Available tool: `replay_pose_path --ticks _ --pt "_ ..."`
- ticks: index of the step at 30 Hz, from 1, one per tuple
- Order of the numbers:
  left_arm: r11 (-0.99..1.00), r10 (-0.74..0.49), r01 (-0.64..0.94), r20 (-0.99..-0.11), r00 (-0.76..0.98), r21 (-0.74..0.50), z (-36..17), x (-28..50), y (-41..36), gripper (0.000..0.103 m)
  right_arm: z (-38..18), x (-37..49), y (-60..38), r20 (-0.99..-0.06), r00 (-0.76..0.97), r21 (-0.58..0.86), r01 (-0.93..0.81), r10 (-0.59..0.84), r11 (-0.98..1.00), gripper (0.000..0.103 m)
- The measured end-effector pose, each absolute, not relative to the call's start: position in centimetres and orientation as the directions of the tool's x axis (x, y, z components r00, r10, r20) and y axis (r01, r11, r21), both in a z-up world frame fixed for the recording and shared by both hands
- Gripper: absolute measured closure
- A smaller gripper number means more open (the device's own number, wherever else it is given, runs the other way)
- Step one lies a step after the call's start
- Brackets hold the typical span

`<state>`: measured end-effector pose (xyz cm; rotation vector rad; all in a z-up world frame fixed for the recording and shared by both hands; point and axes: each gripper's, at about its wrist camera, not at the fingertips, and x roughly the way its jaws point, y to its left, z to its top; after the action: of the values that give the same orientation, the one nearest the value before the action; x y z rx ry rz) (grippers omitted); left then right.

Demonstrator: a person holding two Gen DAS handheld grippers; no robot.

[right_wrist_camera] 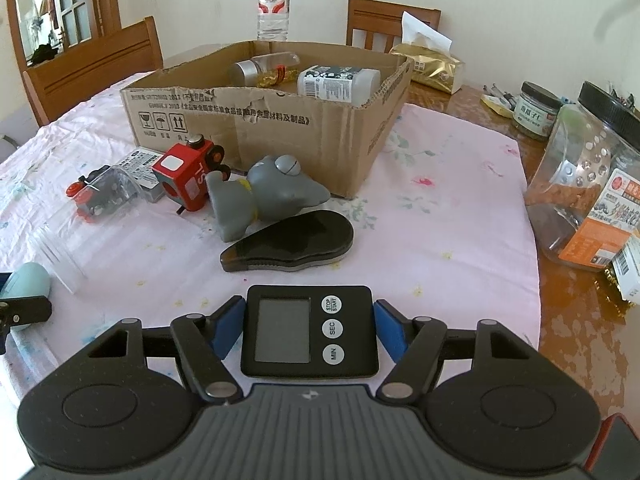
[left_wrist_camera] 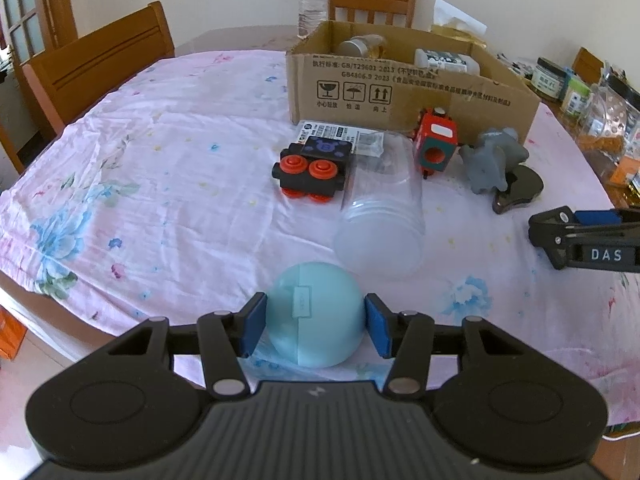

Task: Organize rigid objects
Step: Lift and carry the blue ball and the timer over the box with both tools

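My left gripper [left_wrist_camera: 316,322] is shut on a light blue ball-shaped case [left_wrist_camera: 316,312] near the table's front edge. My right gripper [right_wrist_camera: 310,330] is shut on a black digital timer [right_wrist_camera: 310,330] with its screen and buttons facing up. The open cardboard box [left_wrist_camera: 400,88] stands at the back and holds a jar and a white bottle [right_wrist_camera: 338,84]. In front of it lie a black toy train [left_wrist_camera: 312,170], a red toy train [left_wrist_camera: 434,140], a grey elephant toy [right_wrist_camera: 264,196], a clear plastic jar [left_wrist_camera: 384,220] on its side and a dark tape dispenser [right_wrist_camera: 292,244].
A pink floral cloth [left_wrist_camera: 160,168] covers the table. A water bottle [right_wrist_camera: 273,4] stands behind the box. Wooden chairs [left_wrist_camera: 100,64] stand at the left and back. Jars and snack containers [right_wrist_camera: 580,176] crowd the right side. The right gripper shows in the left wrist view [left_wrist_camera: 584,238].
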<state>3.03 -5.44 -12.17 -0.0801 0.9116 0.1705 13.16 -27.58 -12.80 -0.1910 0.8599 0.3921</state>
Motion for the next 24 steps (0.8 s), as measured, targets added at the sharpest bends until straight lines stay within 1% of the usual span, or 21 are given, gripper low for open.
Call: replay_pose_path --ticks 9,17,19,24 --pt "0.988 0.127 -0.148 -0.795 0.593 0.047 -11.7 3.5 -4.5 0.051 -12.6 13.6 -28.0 -0.769 0.58 0.003 -0.419 0.27 0.908 0.029" --pt "0.988 0.121 -0.149 -0.803 0.583 0.041 -12.0 3.6 -4.2 0.051 -13.3 12.7 -27.7 -0.76 0.603 -0.016 -0.392 0.244 0.92 0.027" --pt "0.989 0.116 -0.144 -0.805 0.582 0.039 -12.0 3.7 -4.2 0.051 -13.3 12.8 -27.7 -0.761 0.602 -0.02 -0.393 0.241 0.919 0.029" --pt "0.993 0.1 -0.113 -0.812 0.576 0.042 -11.4 4.1 -4.1 0.051 -12.8 12.8 -27.4 -0.772 0.593 -0.044 -0.409 0.229 0.911 0.029"
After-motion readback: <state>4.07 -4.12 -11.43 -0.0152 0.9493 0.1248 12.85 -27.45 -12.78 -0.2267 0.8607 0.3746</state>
